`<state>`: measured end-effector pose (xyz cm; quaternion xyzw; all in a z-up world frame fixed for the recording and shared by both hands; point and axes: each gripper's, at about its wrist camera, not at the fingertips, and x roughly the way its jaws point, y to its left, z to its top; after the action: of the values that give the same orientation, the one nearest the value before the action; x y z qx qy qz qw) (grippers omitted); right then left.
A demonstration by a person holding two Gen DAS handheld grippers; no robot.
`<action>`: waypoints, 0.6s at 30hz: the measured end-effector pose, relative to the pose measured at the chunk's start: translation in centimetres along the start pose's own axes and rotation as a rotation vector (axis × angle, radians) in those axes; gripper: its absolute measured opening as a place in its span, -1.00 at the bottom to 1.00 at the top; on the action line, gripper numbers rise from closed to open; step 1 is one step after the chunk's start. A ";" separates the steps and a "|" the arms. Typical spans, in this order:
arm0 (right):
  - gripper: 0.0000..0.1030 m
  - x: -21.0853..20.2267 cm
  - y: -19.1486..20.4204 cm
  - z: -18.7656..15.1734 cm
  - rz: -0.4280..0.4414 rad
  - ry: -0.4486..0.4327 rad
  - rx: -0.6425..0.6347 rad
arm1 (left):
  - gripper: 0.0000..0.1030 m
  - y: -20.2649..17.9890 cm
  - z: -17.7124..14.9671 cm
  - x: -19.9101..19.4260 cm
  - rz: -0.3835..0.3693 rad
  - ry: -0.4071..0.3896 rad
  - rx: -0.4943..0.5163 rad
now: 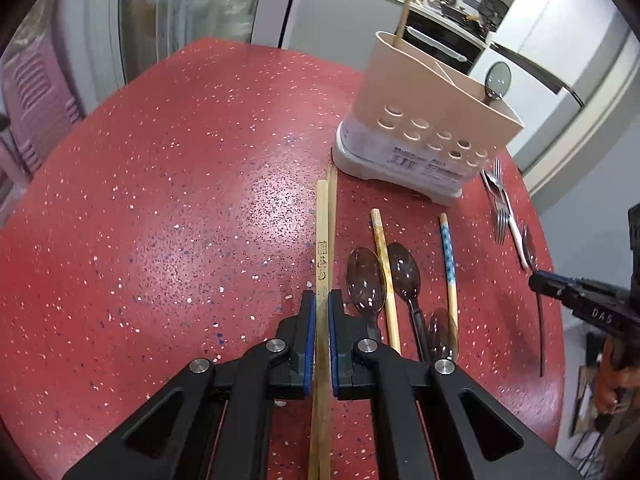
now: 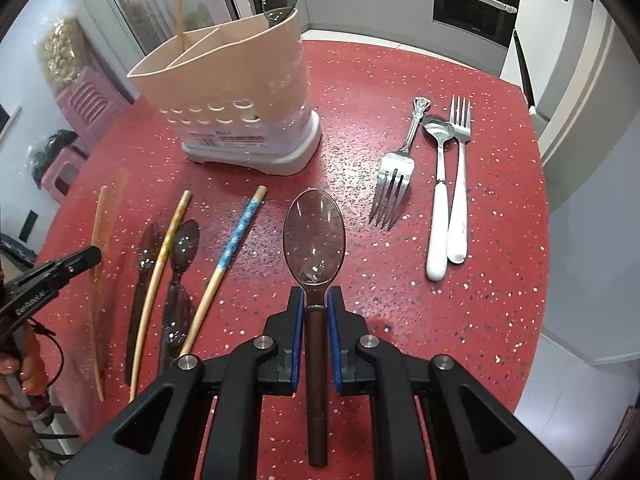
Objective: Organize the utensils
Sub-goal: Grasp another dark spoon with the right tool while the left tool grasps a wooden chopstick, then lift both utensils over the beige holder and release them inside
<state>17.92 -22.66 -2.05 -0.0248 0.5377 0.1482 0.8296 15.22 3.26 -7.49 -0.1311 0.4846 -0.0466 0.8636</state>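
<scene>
Plainly, everything turns on the beige utensil holder (image 2: 236, 92), which stands upright on the red speckled table (image 2: 460, 320) with a chopstick already in one end compartment and a dark spoon in the other. Seen from the right wrist, the holder lies ahead and to the left of the right gripper (image 2: 316, 300), which is clamped on the dark handle of a translucent brown spoon (image 2: 314, 236); the spoon's long axis runs straight forward along the fingers, bowl leading, so it would probably need tipping upright before it can drop in. Seen from the left wrist, the holder lies ahead and to the right of the left gripper (image 1: 322, 304), whose pads are closed on a pair of wooden chopsticks (image 1: 323, 240) pointing at the holder's near corner. Neither gripper looks clearly nearer. In front of the holder lie more brown spoons and two patterned chopsticks; beyond its right side, forks (image 2: 394, 184) and a white-handled spoon (image 2: 438, 200).
</scene>
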 end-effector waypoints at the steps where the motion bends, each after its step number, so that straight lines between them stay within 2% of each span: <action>1: -0.75 0.0 -0.4 0.0 0.001 0.000 -0.001 | -0.43 -0.2 0.0 0.1 -0.008 0.003 0.003; 9: -0.75 0.4 0.1 -0.2 0.032 -0.007 0.000 | -0.43 -0.6 -0.6 -0.4 -0.009 -0.022 0.020; 18: -0.75 -1.7 0.6 0.7 0.084 -0.066 0.018 | -0.43 -1.4 1.4 -4.2 -0.051 -0.139 0.010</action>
<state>17.76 -22.30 -0.17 0.0100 0.5121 0.1788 0.8400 14.30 3.00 -2.94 -0.1420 0.4198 -0.0620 0.8943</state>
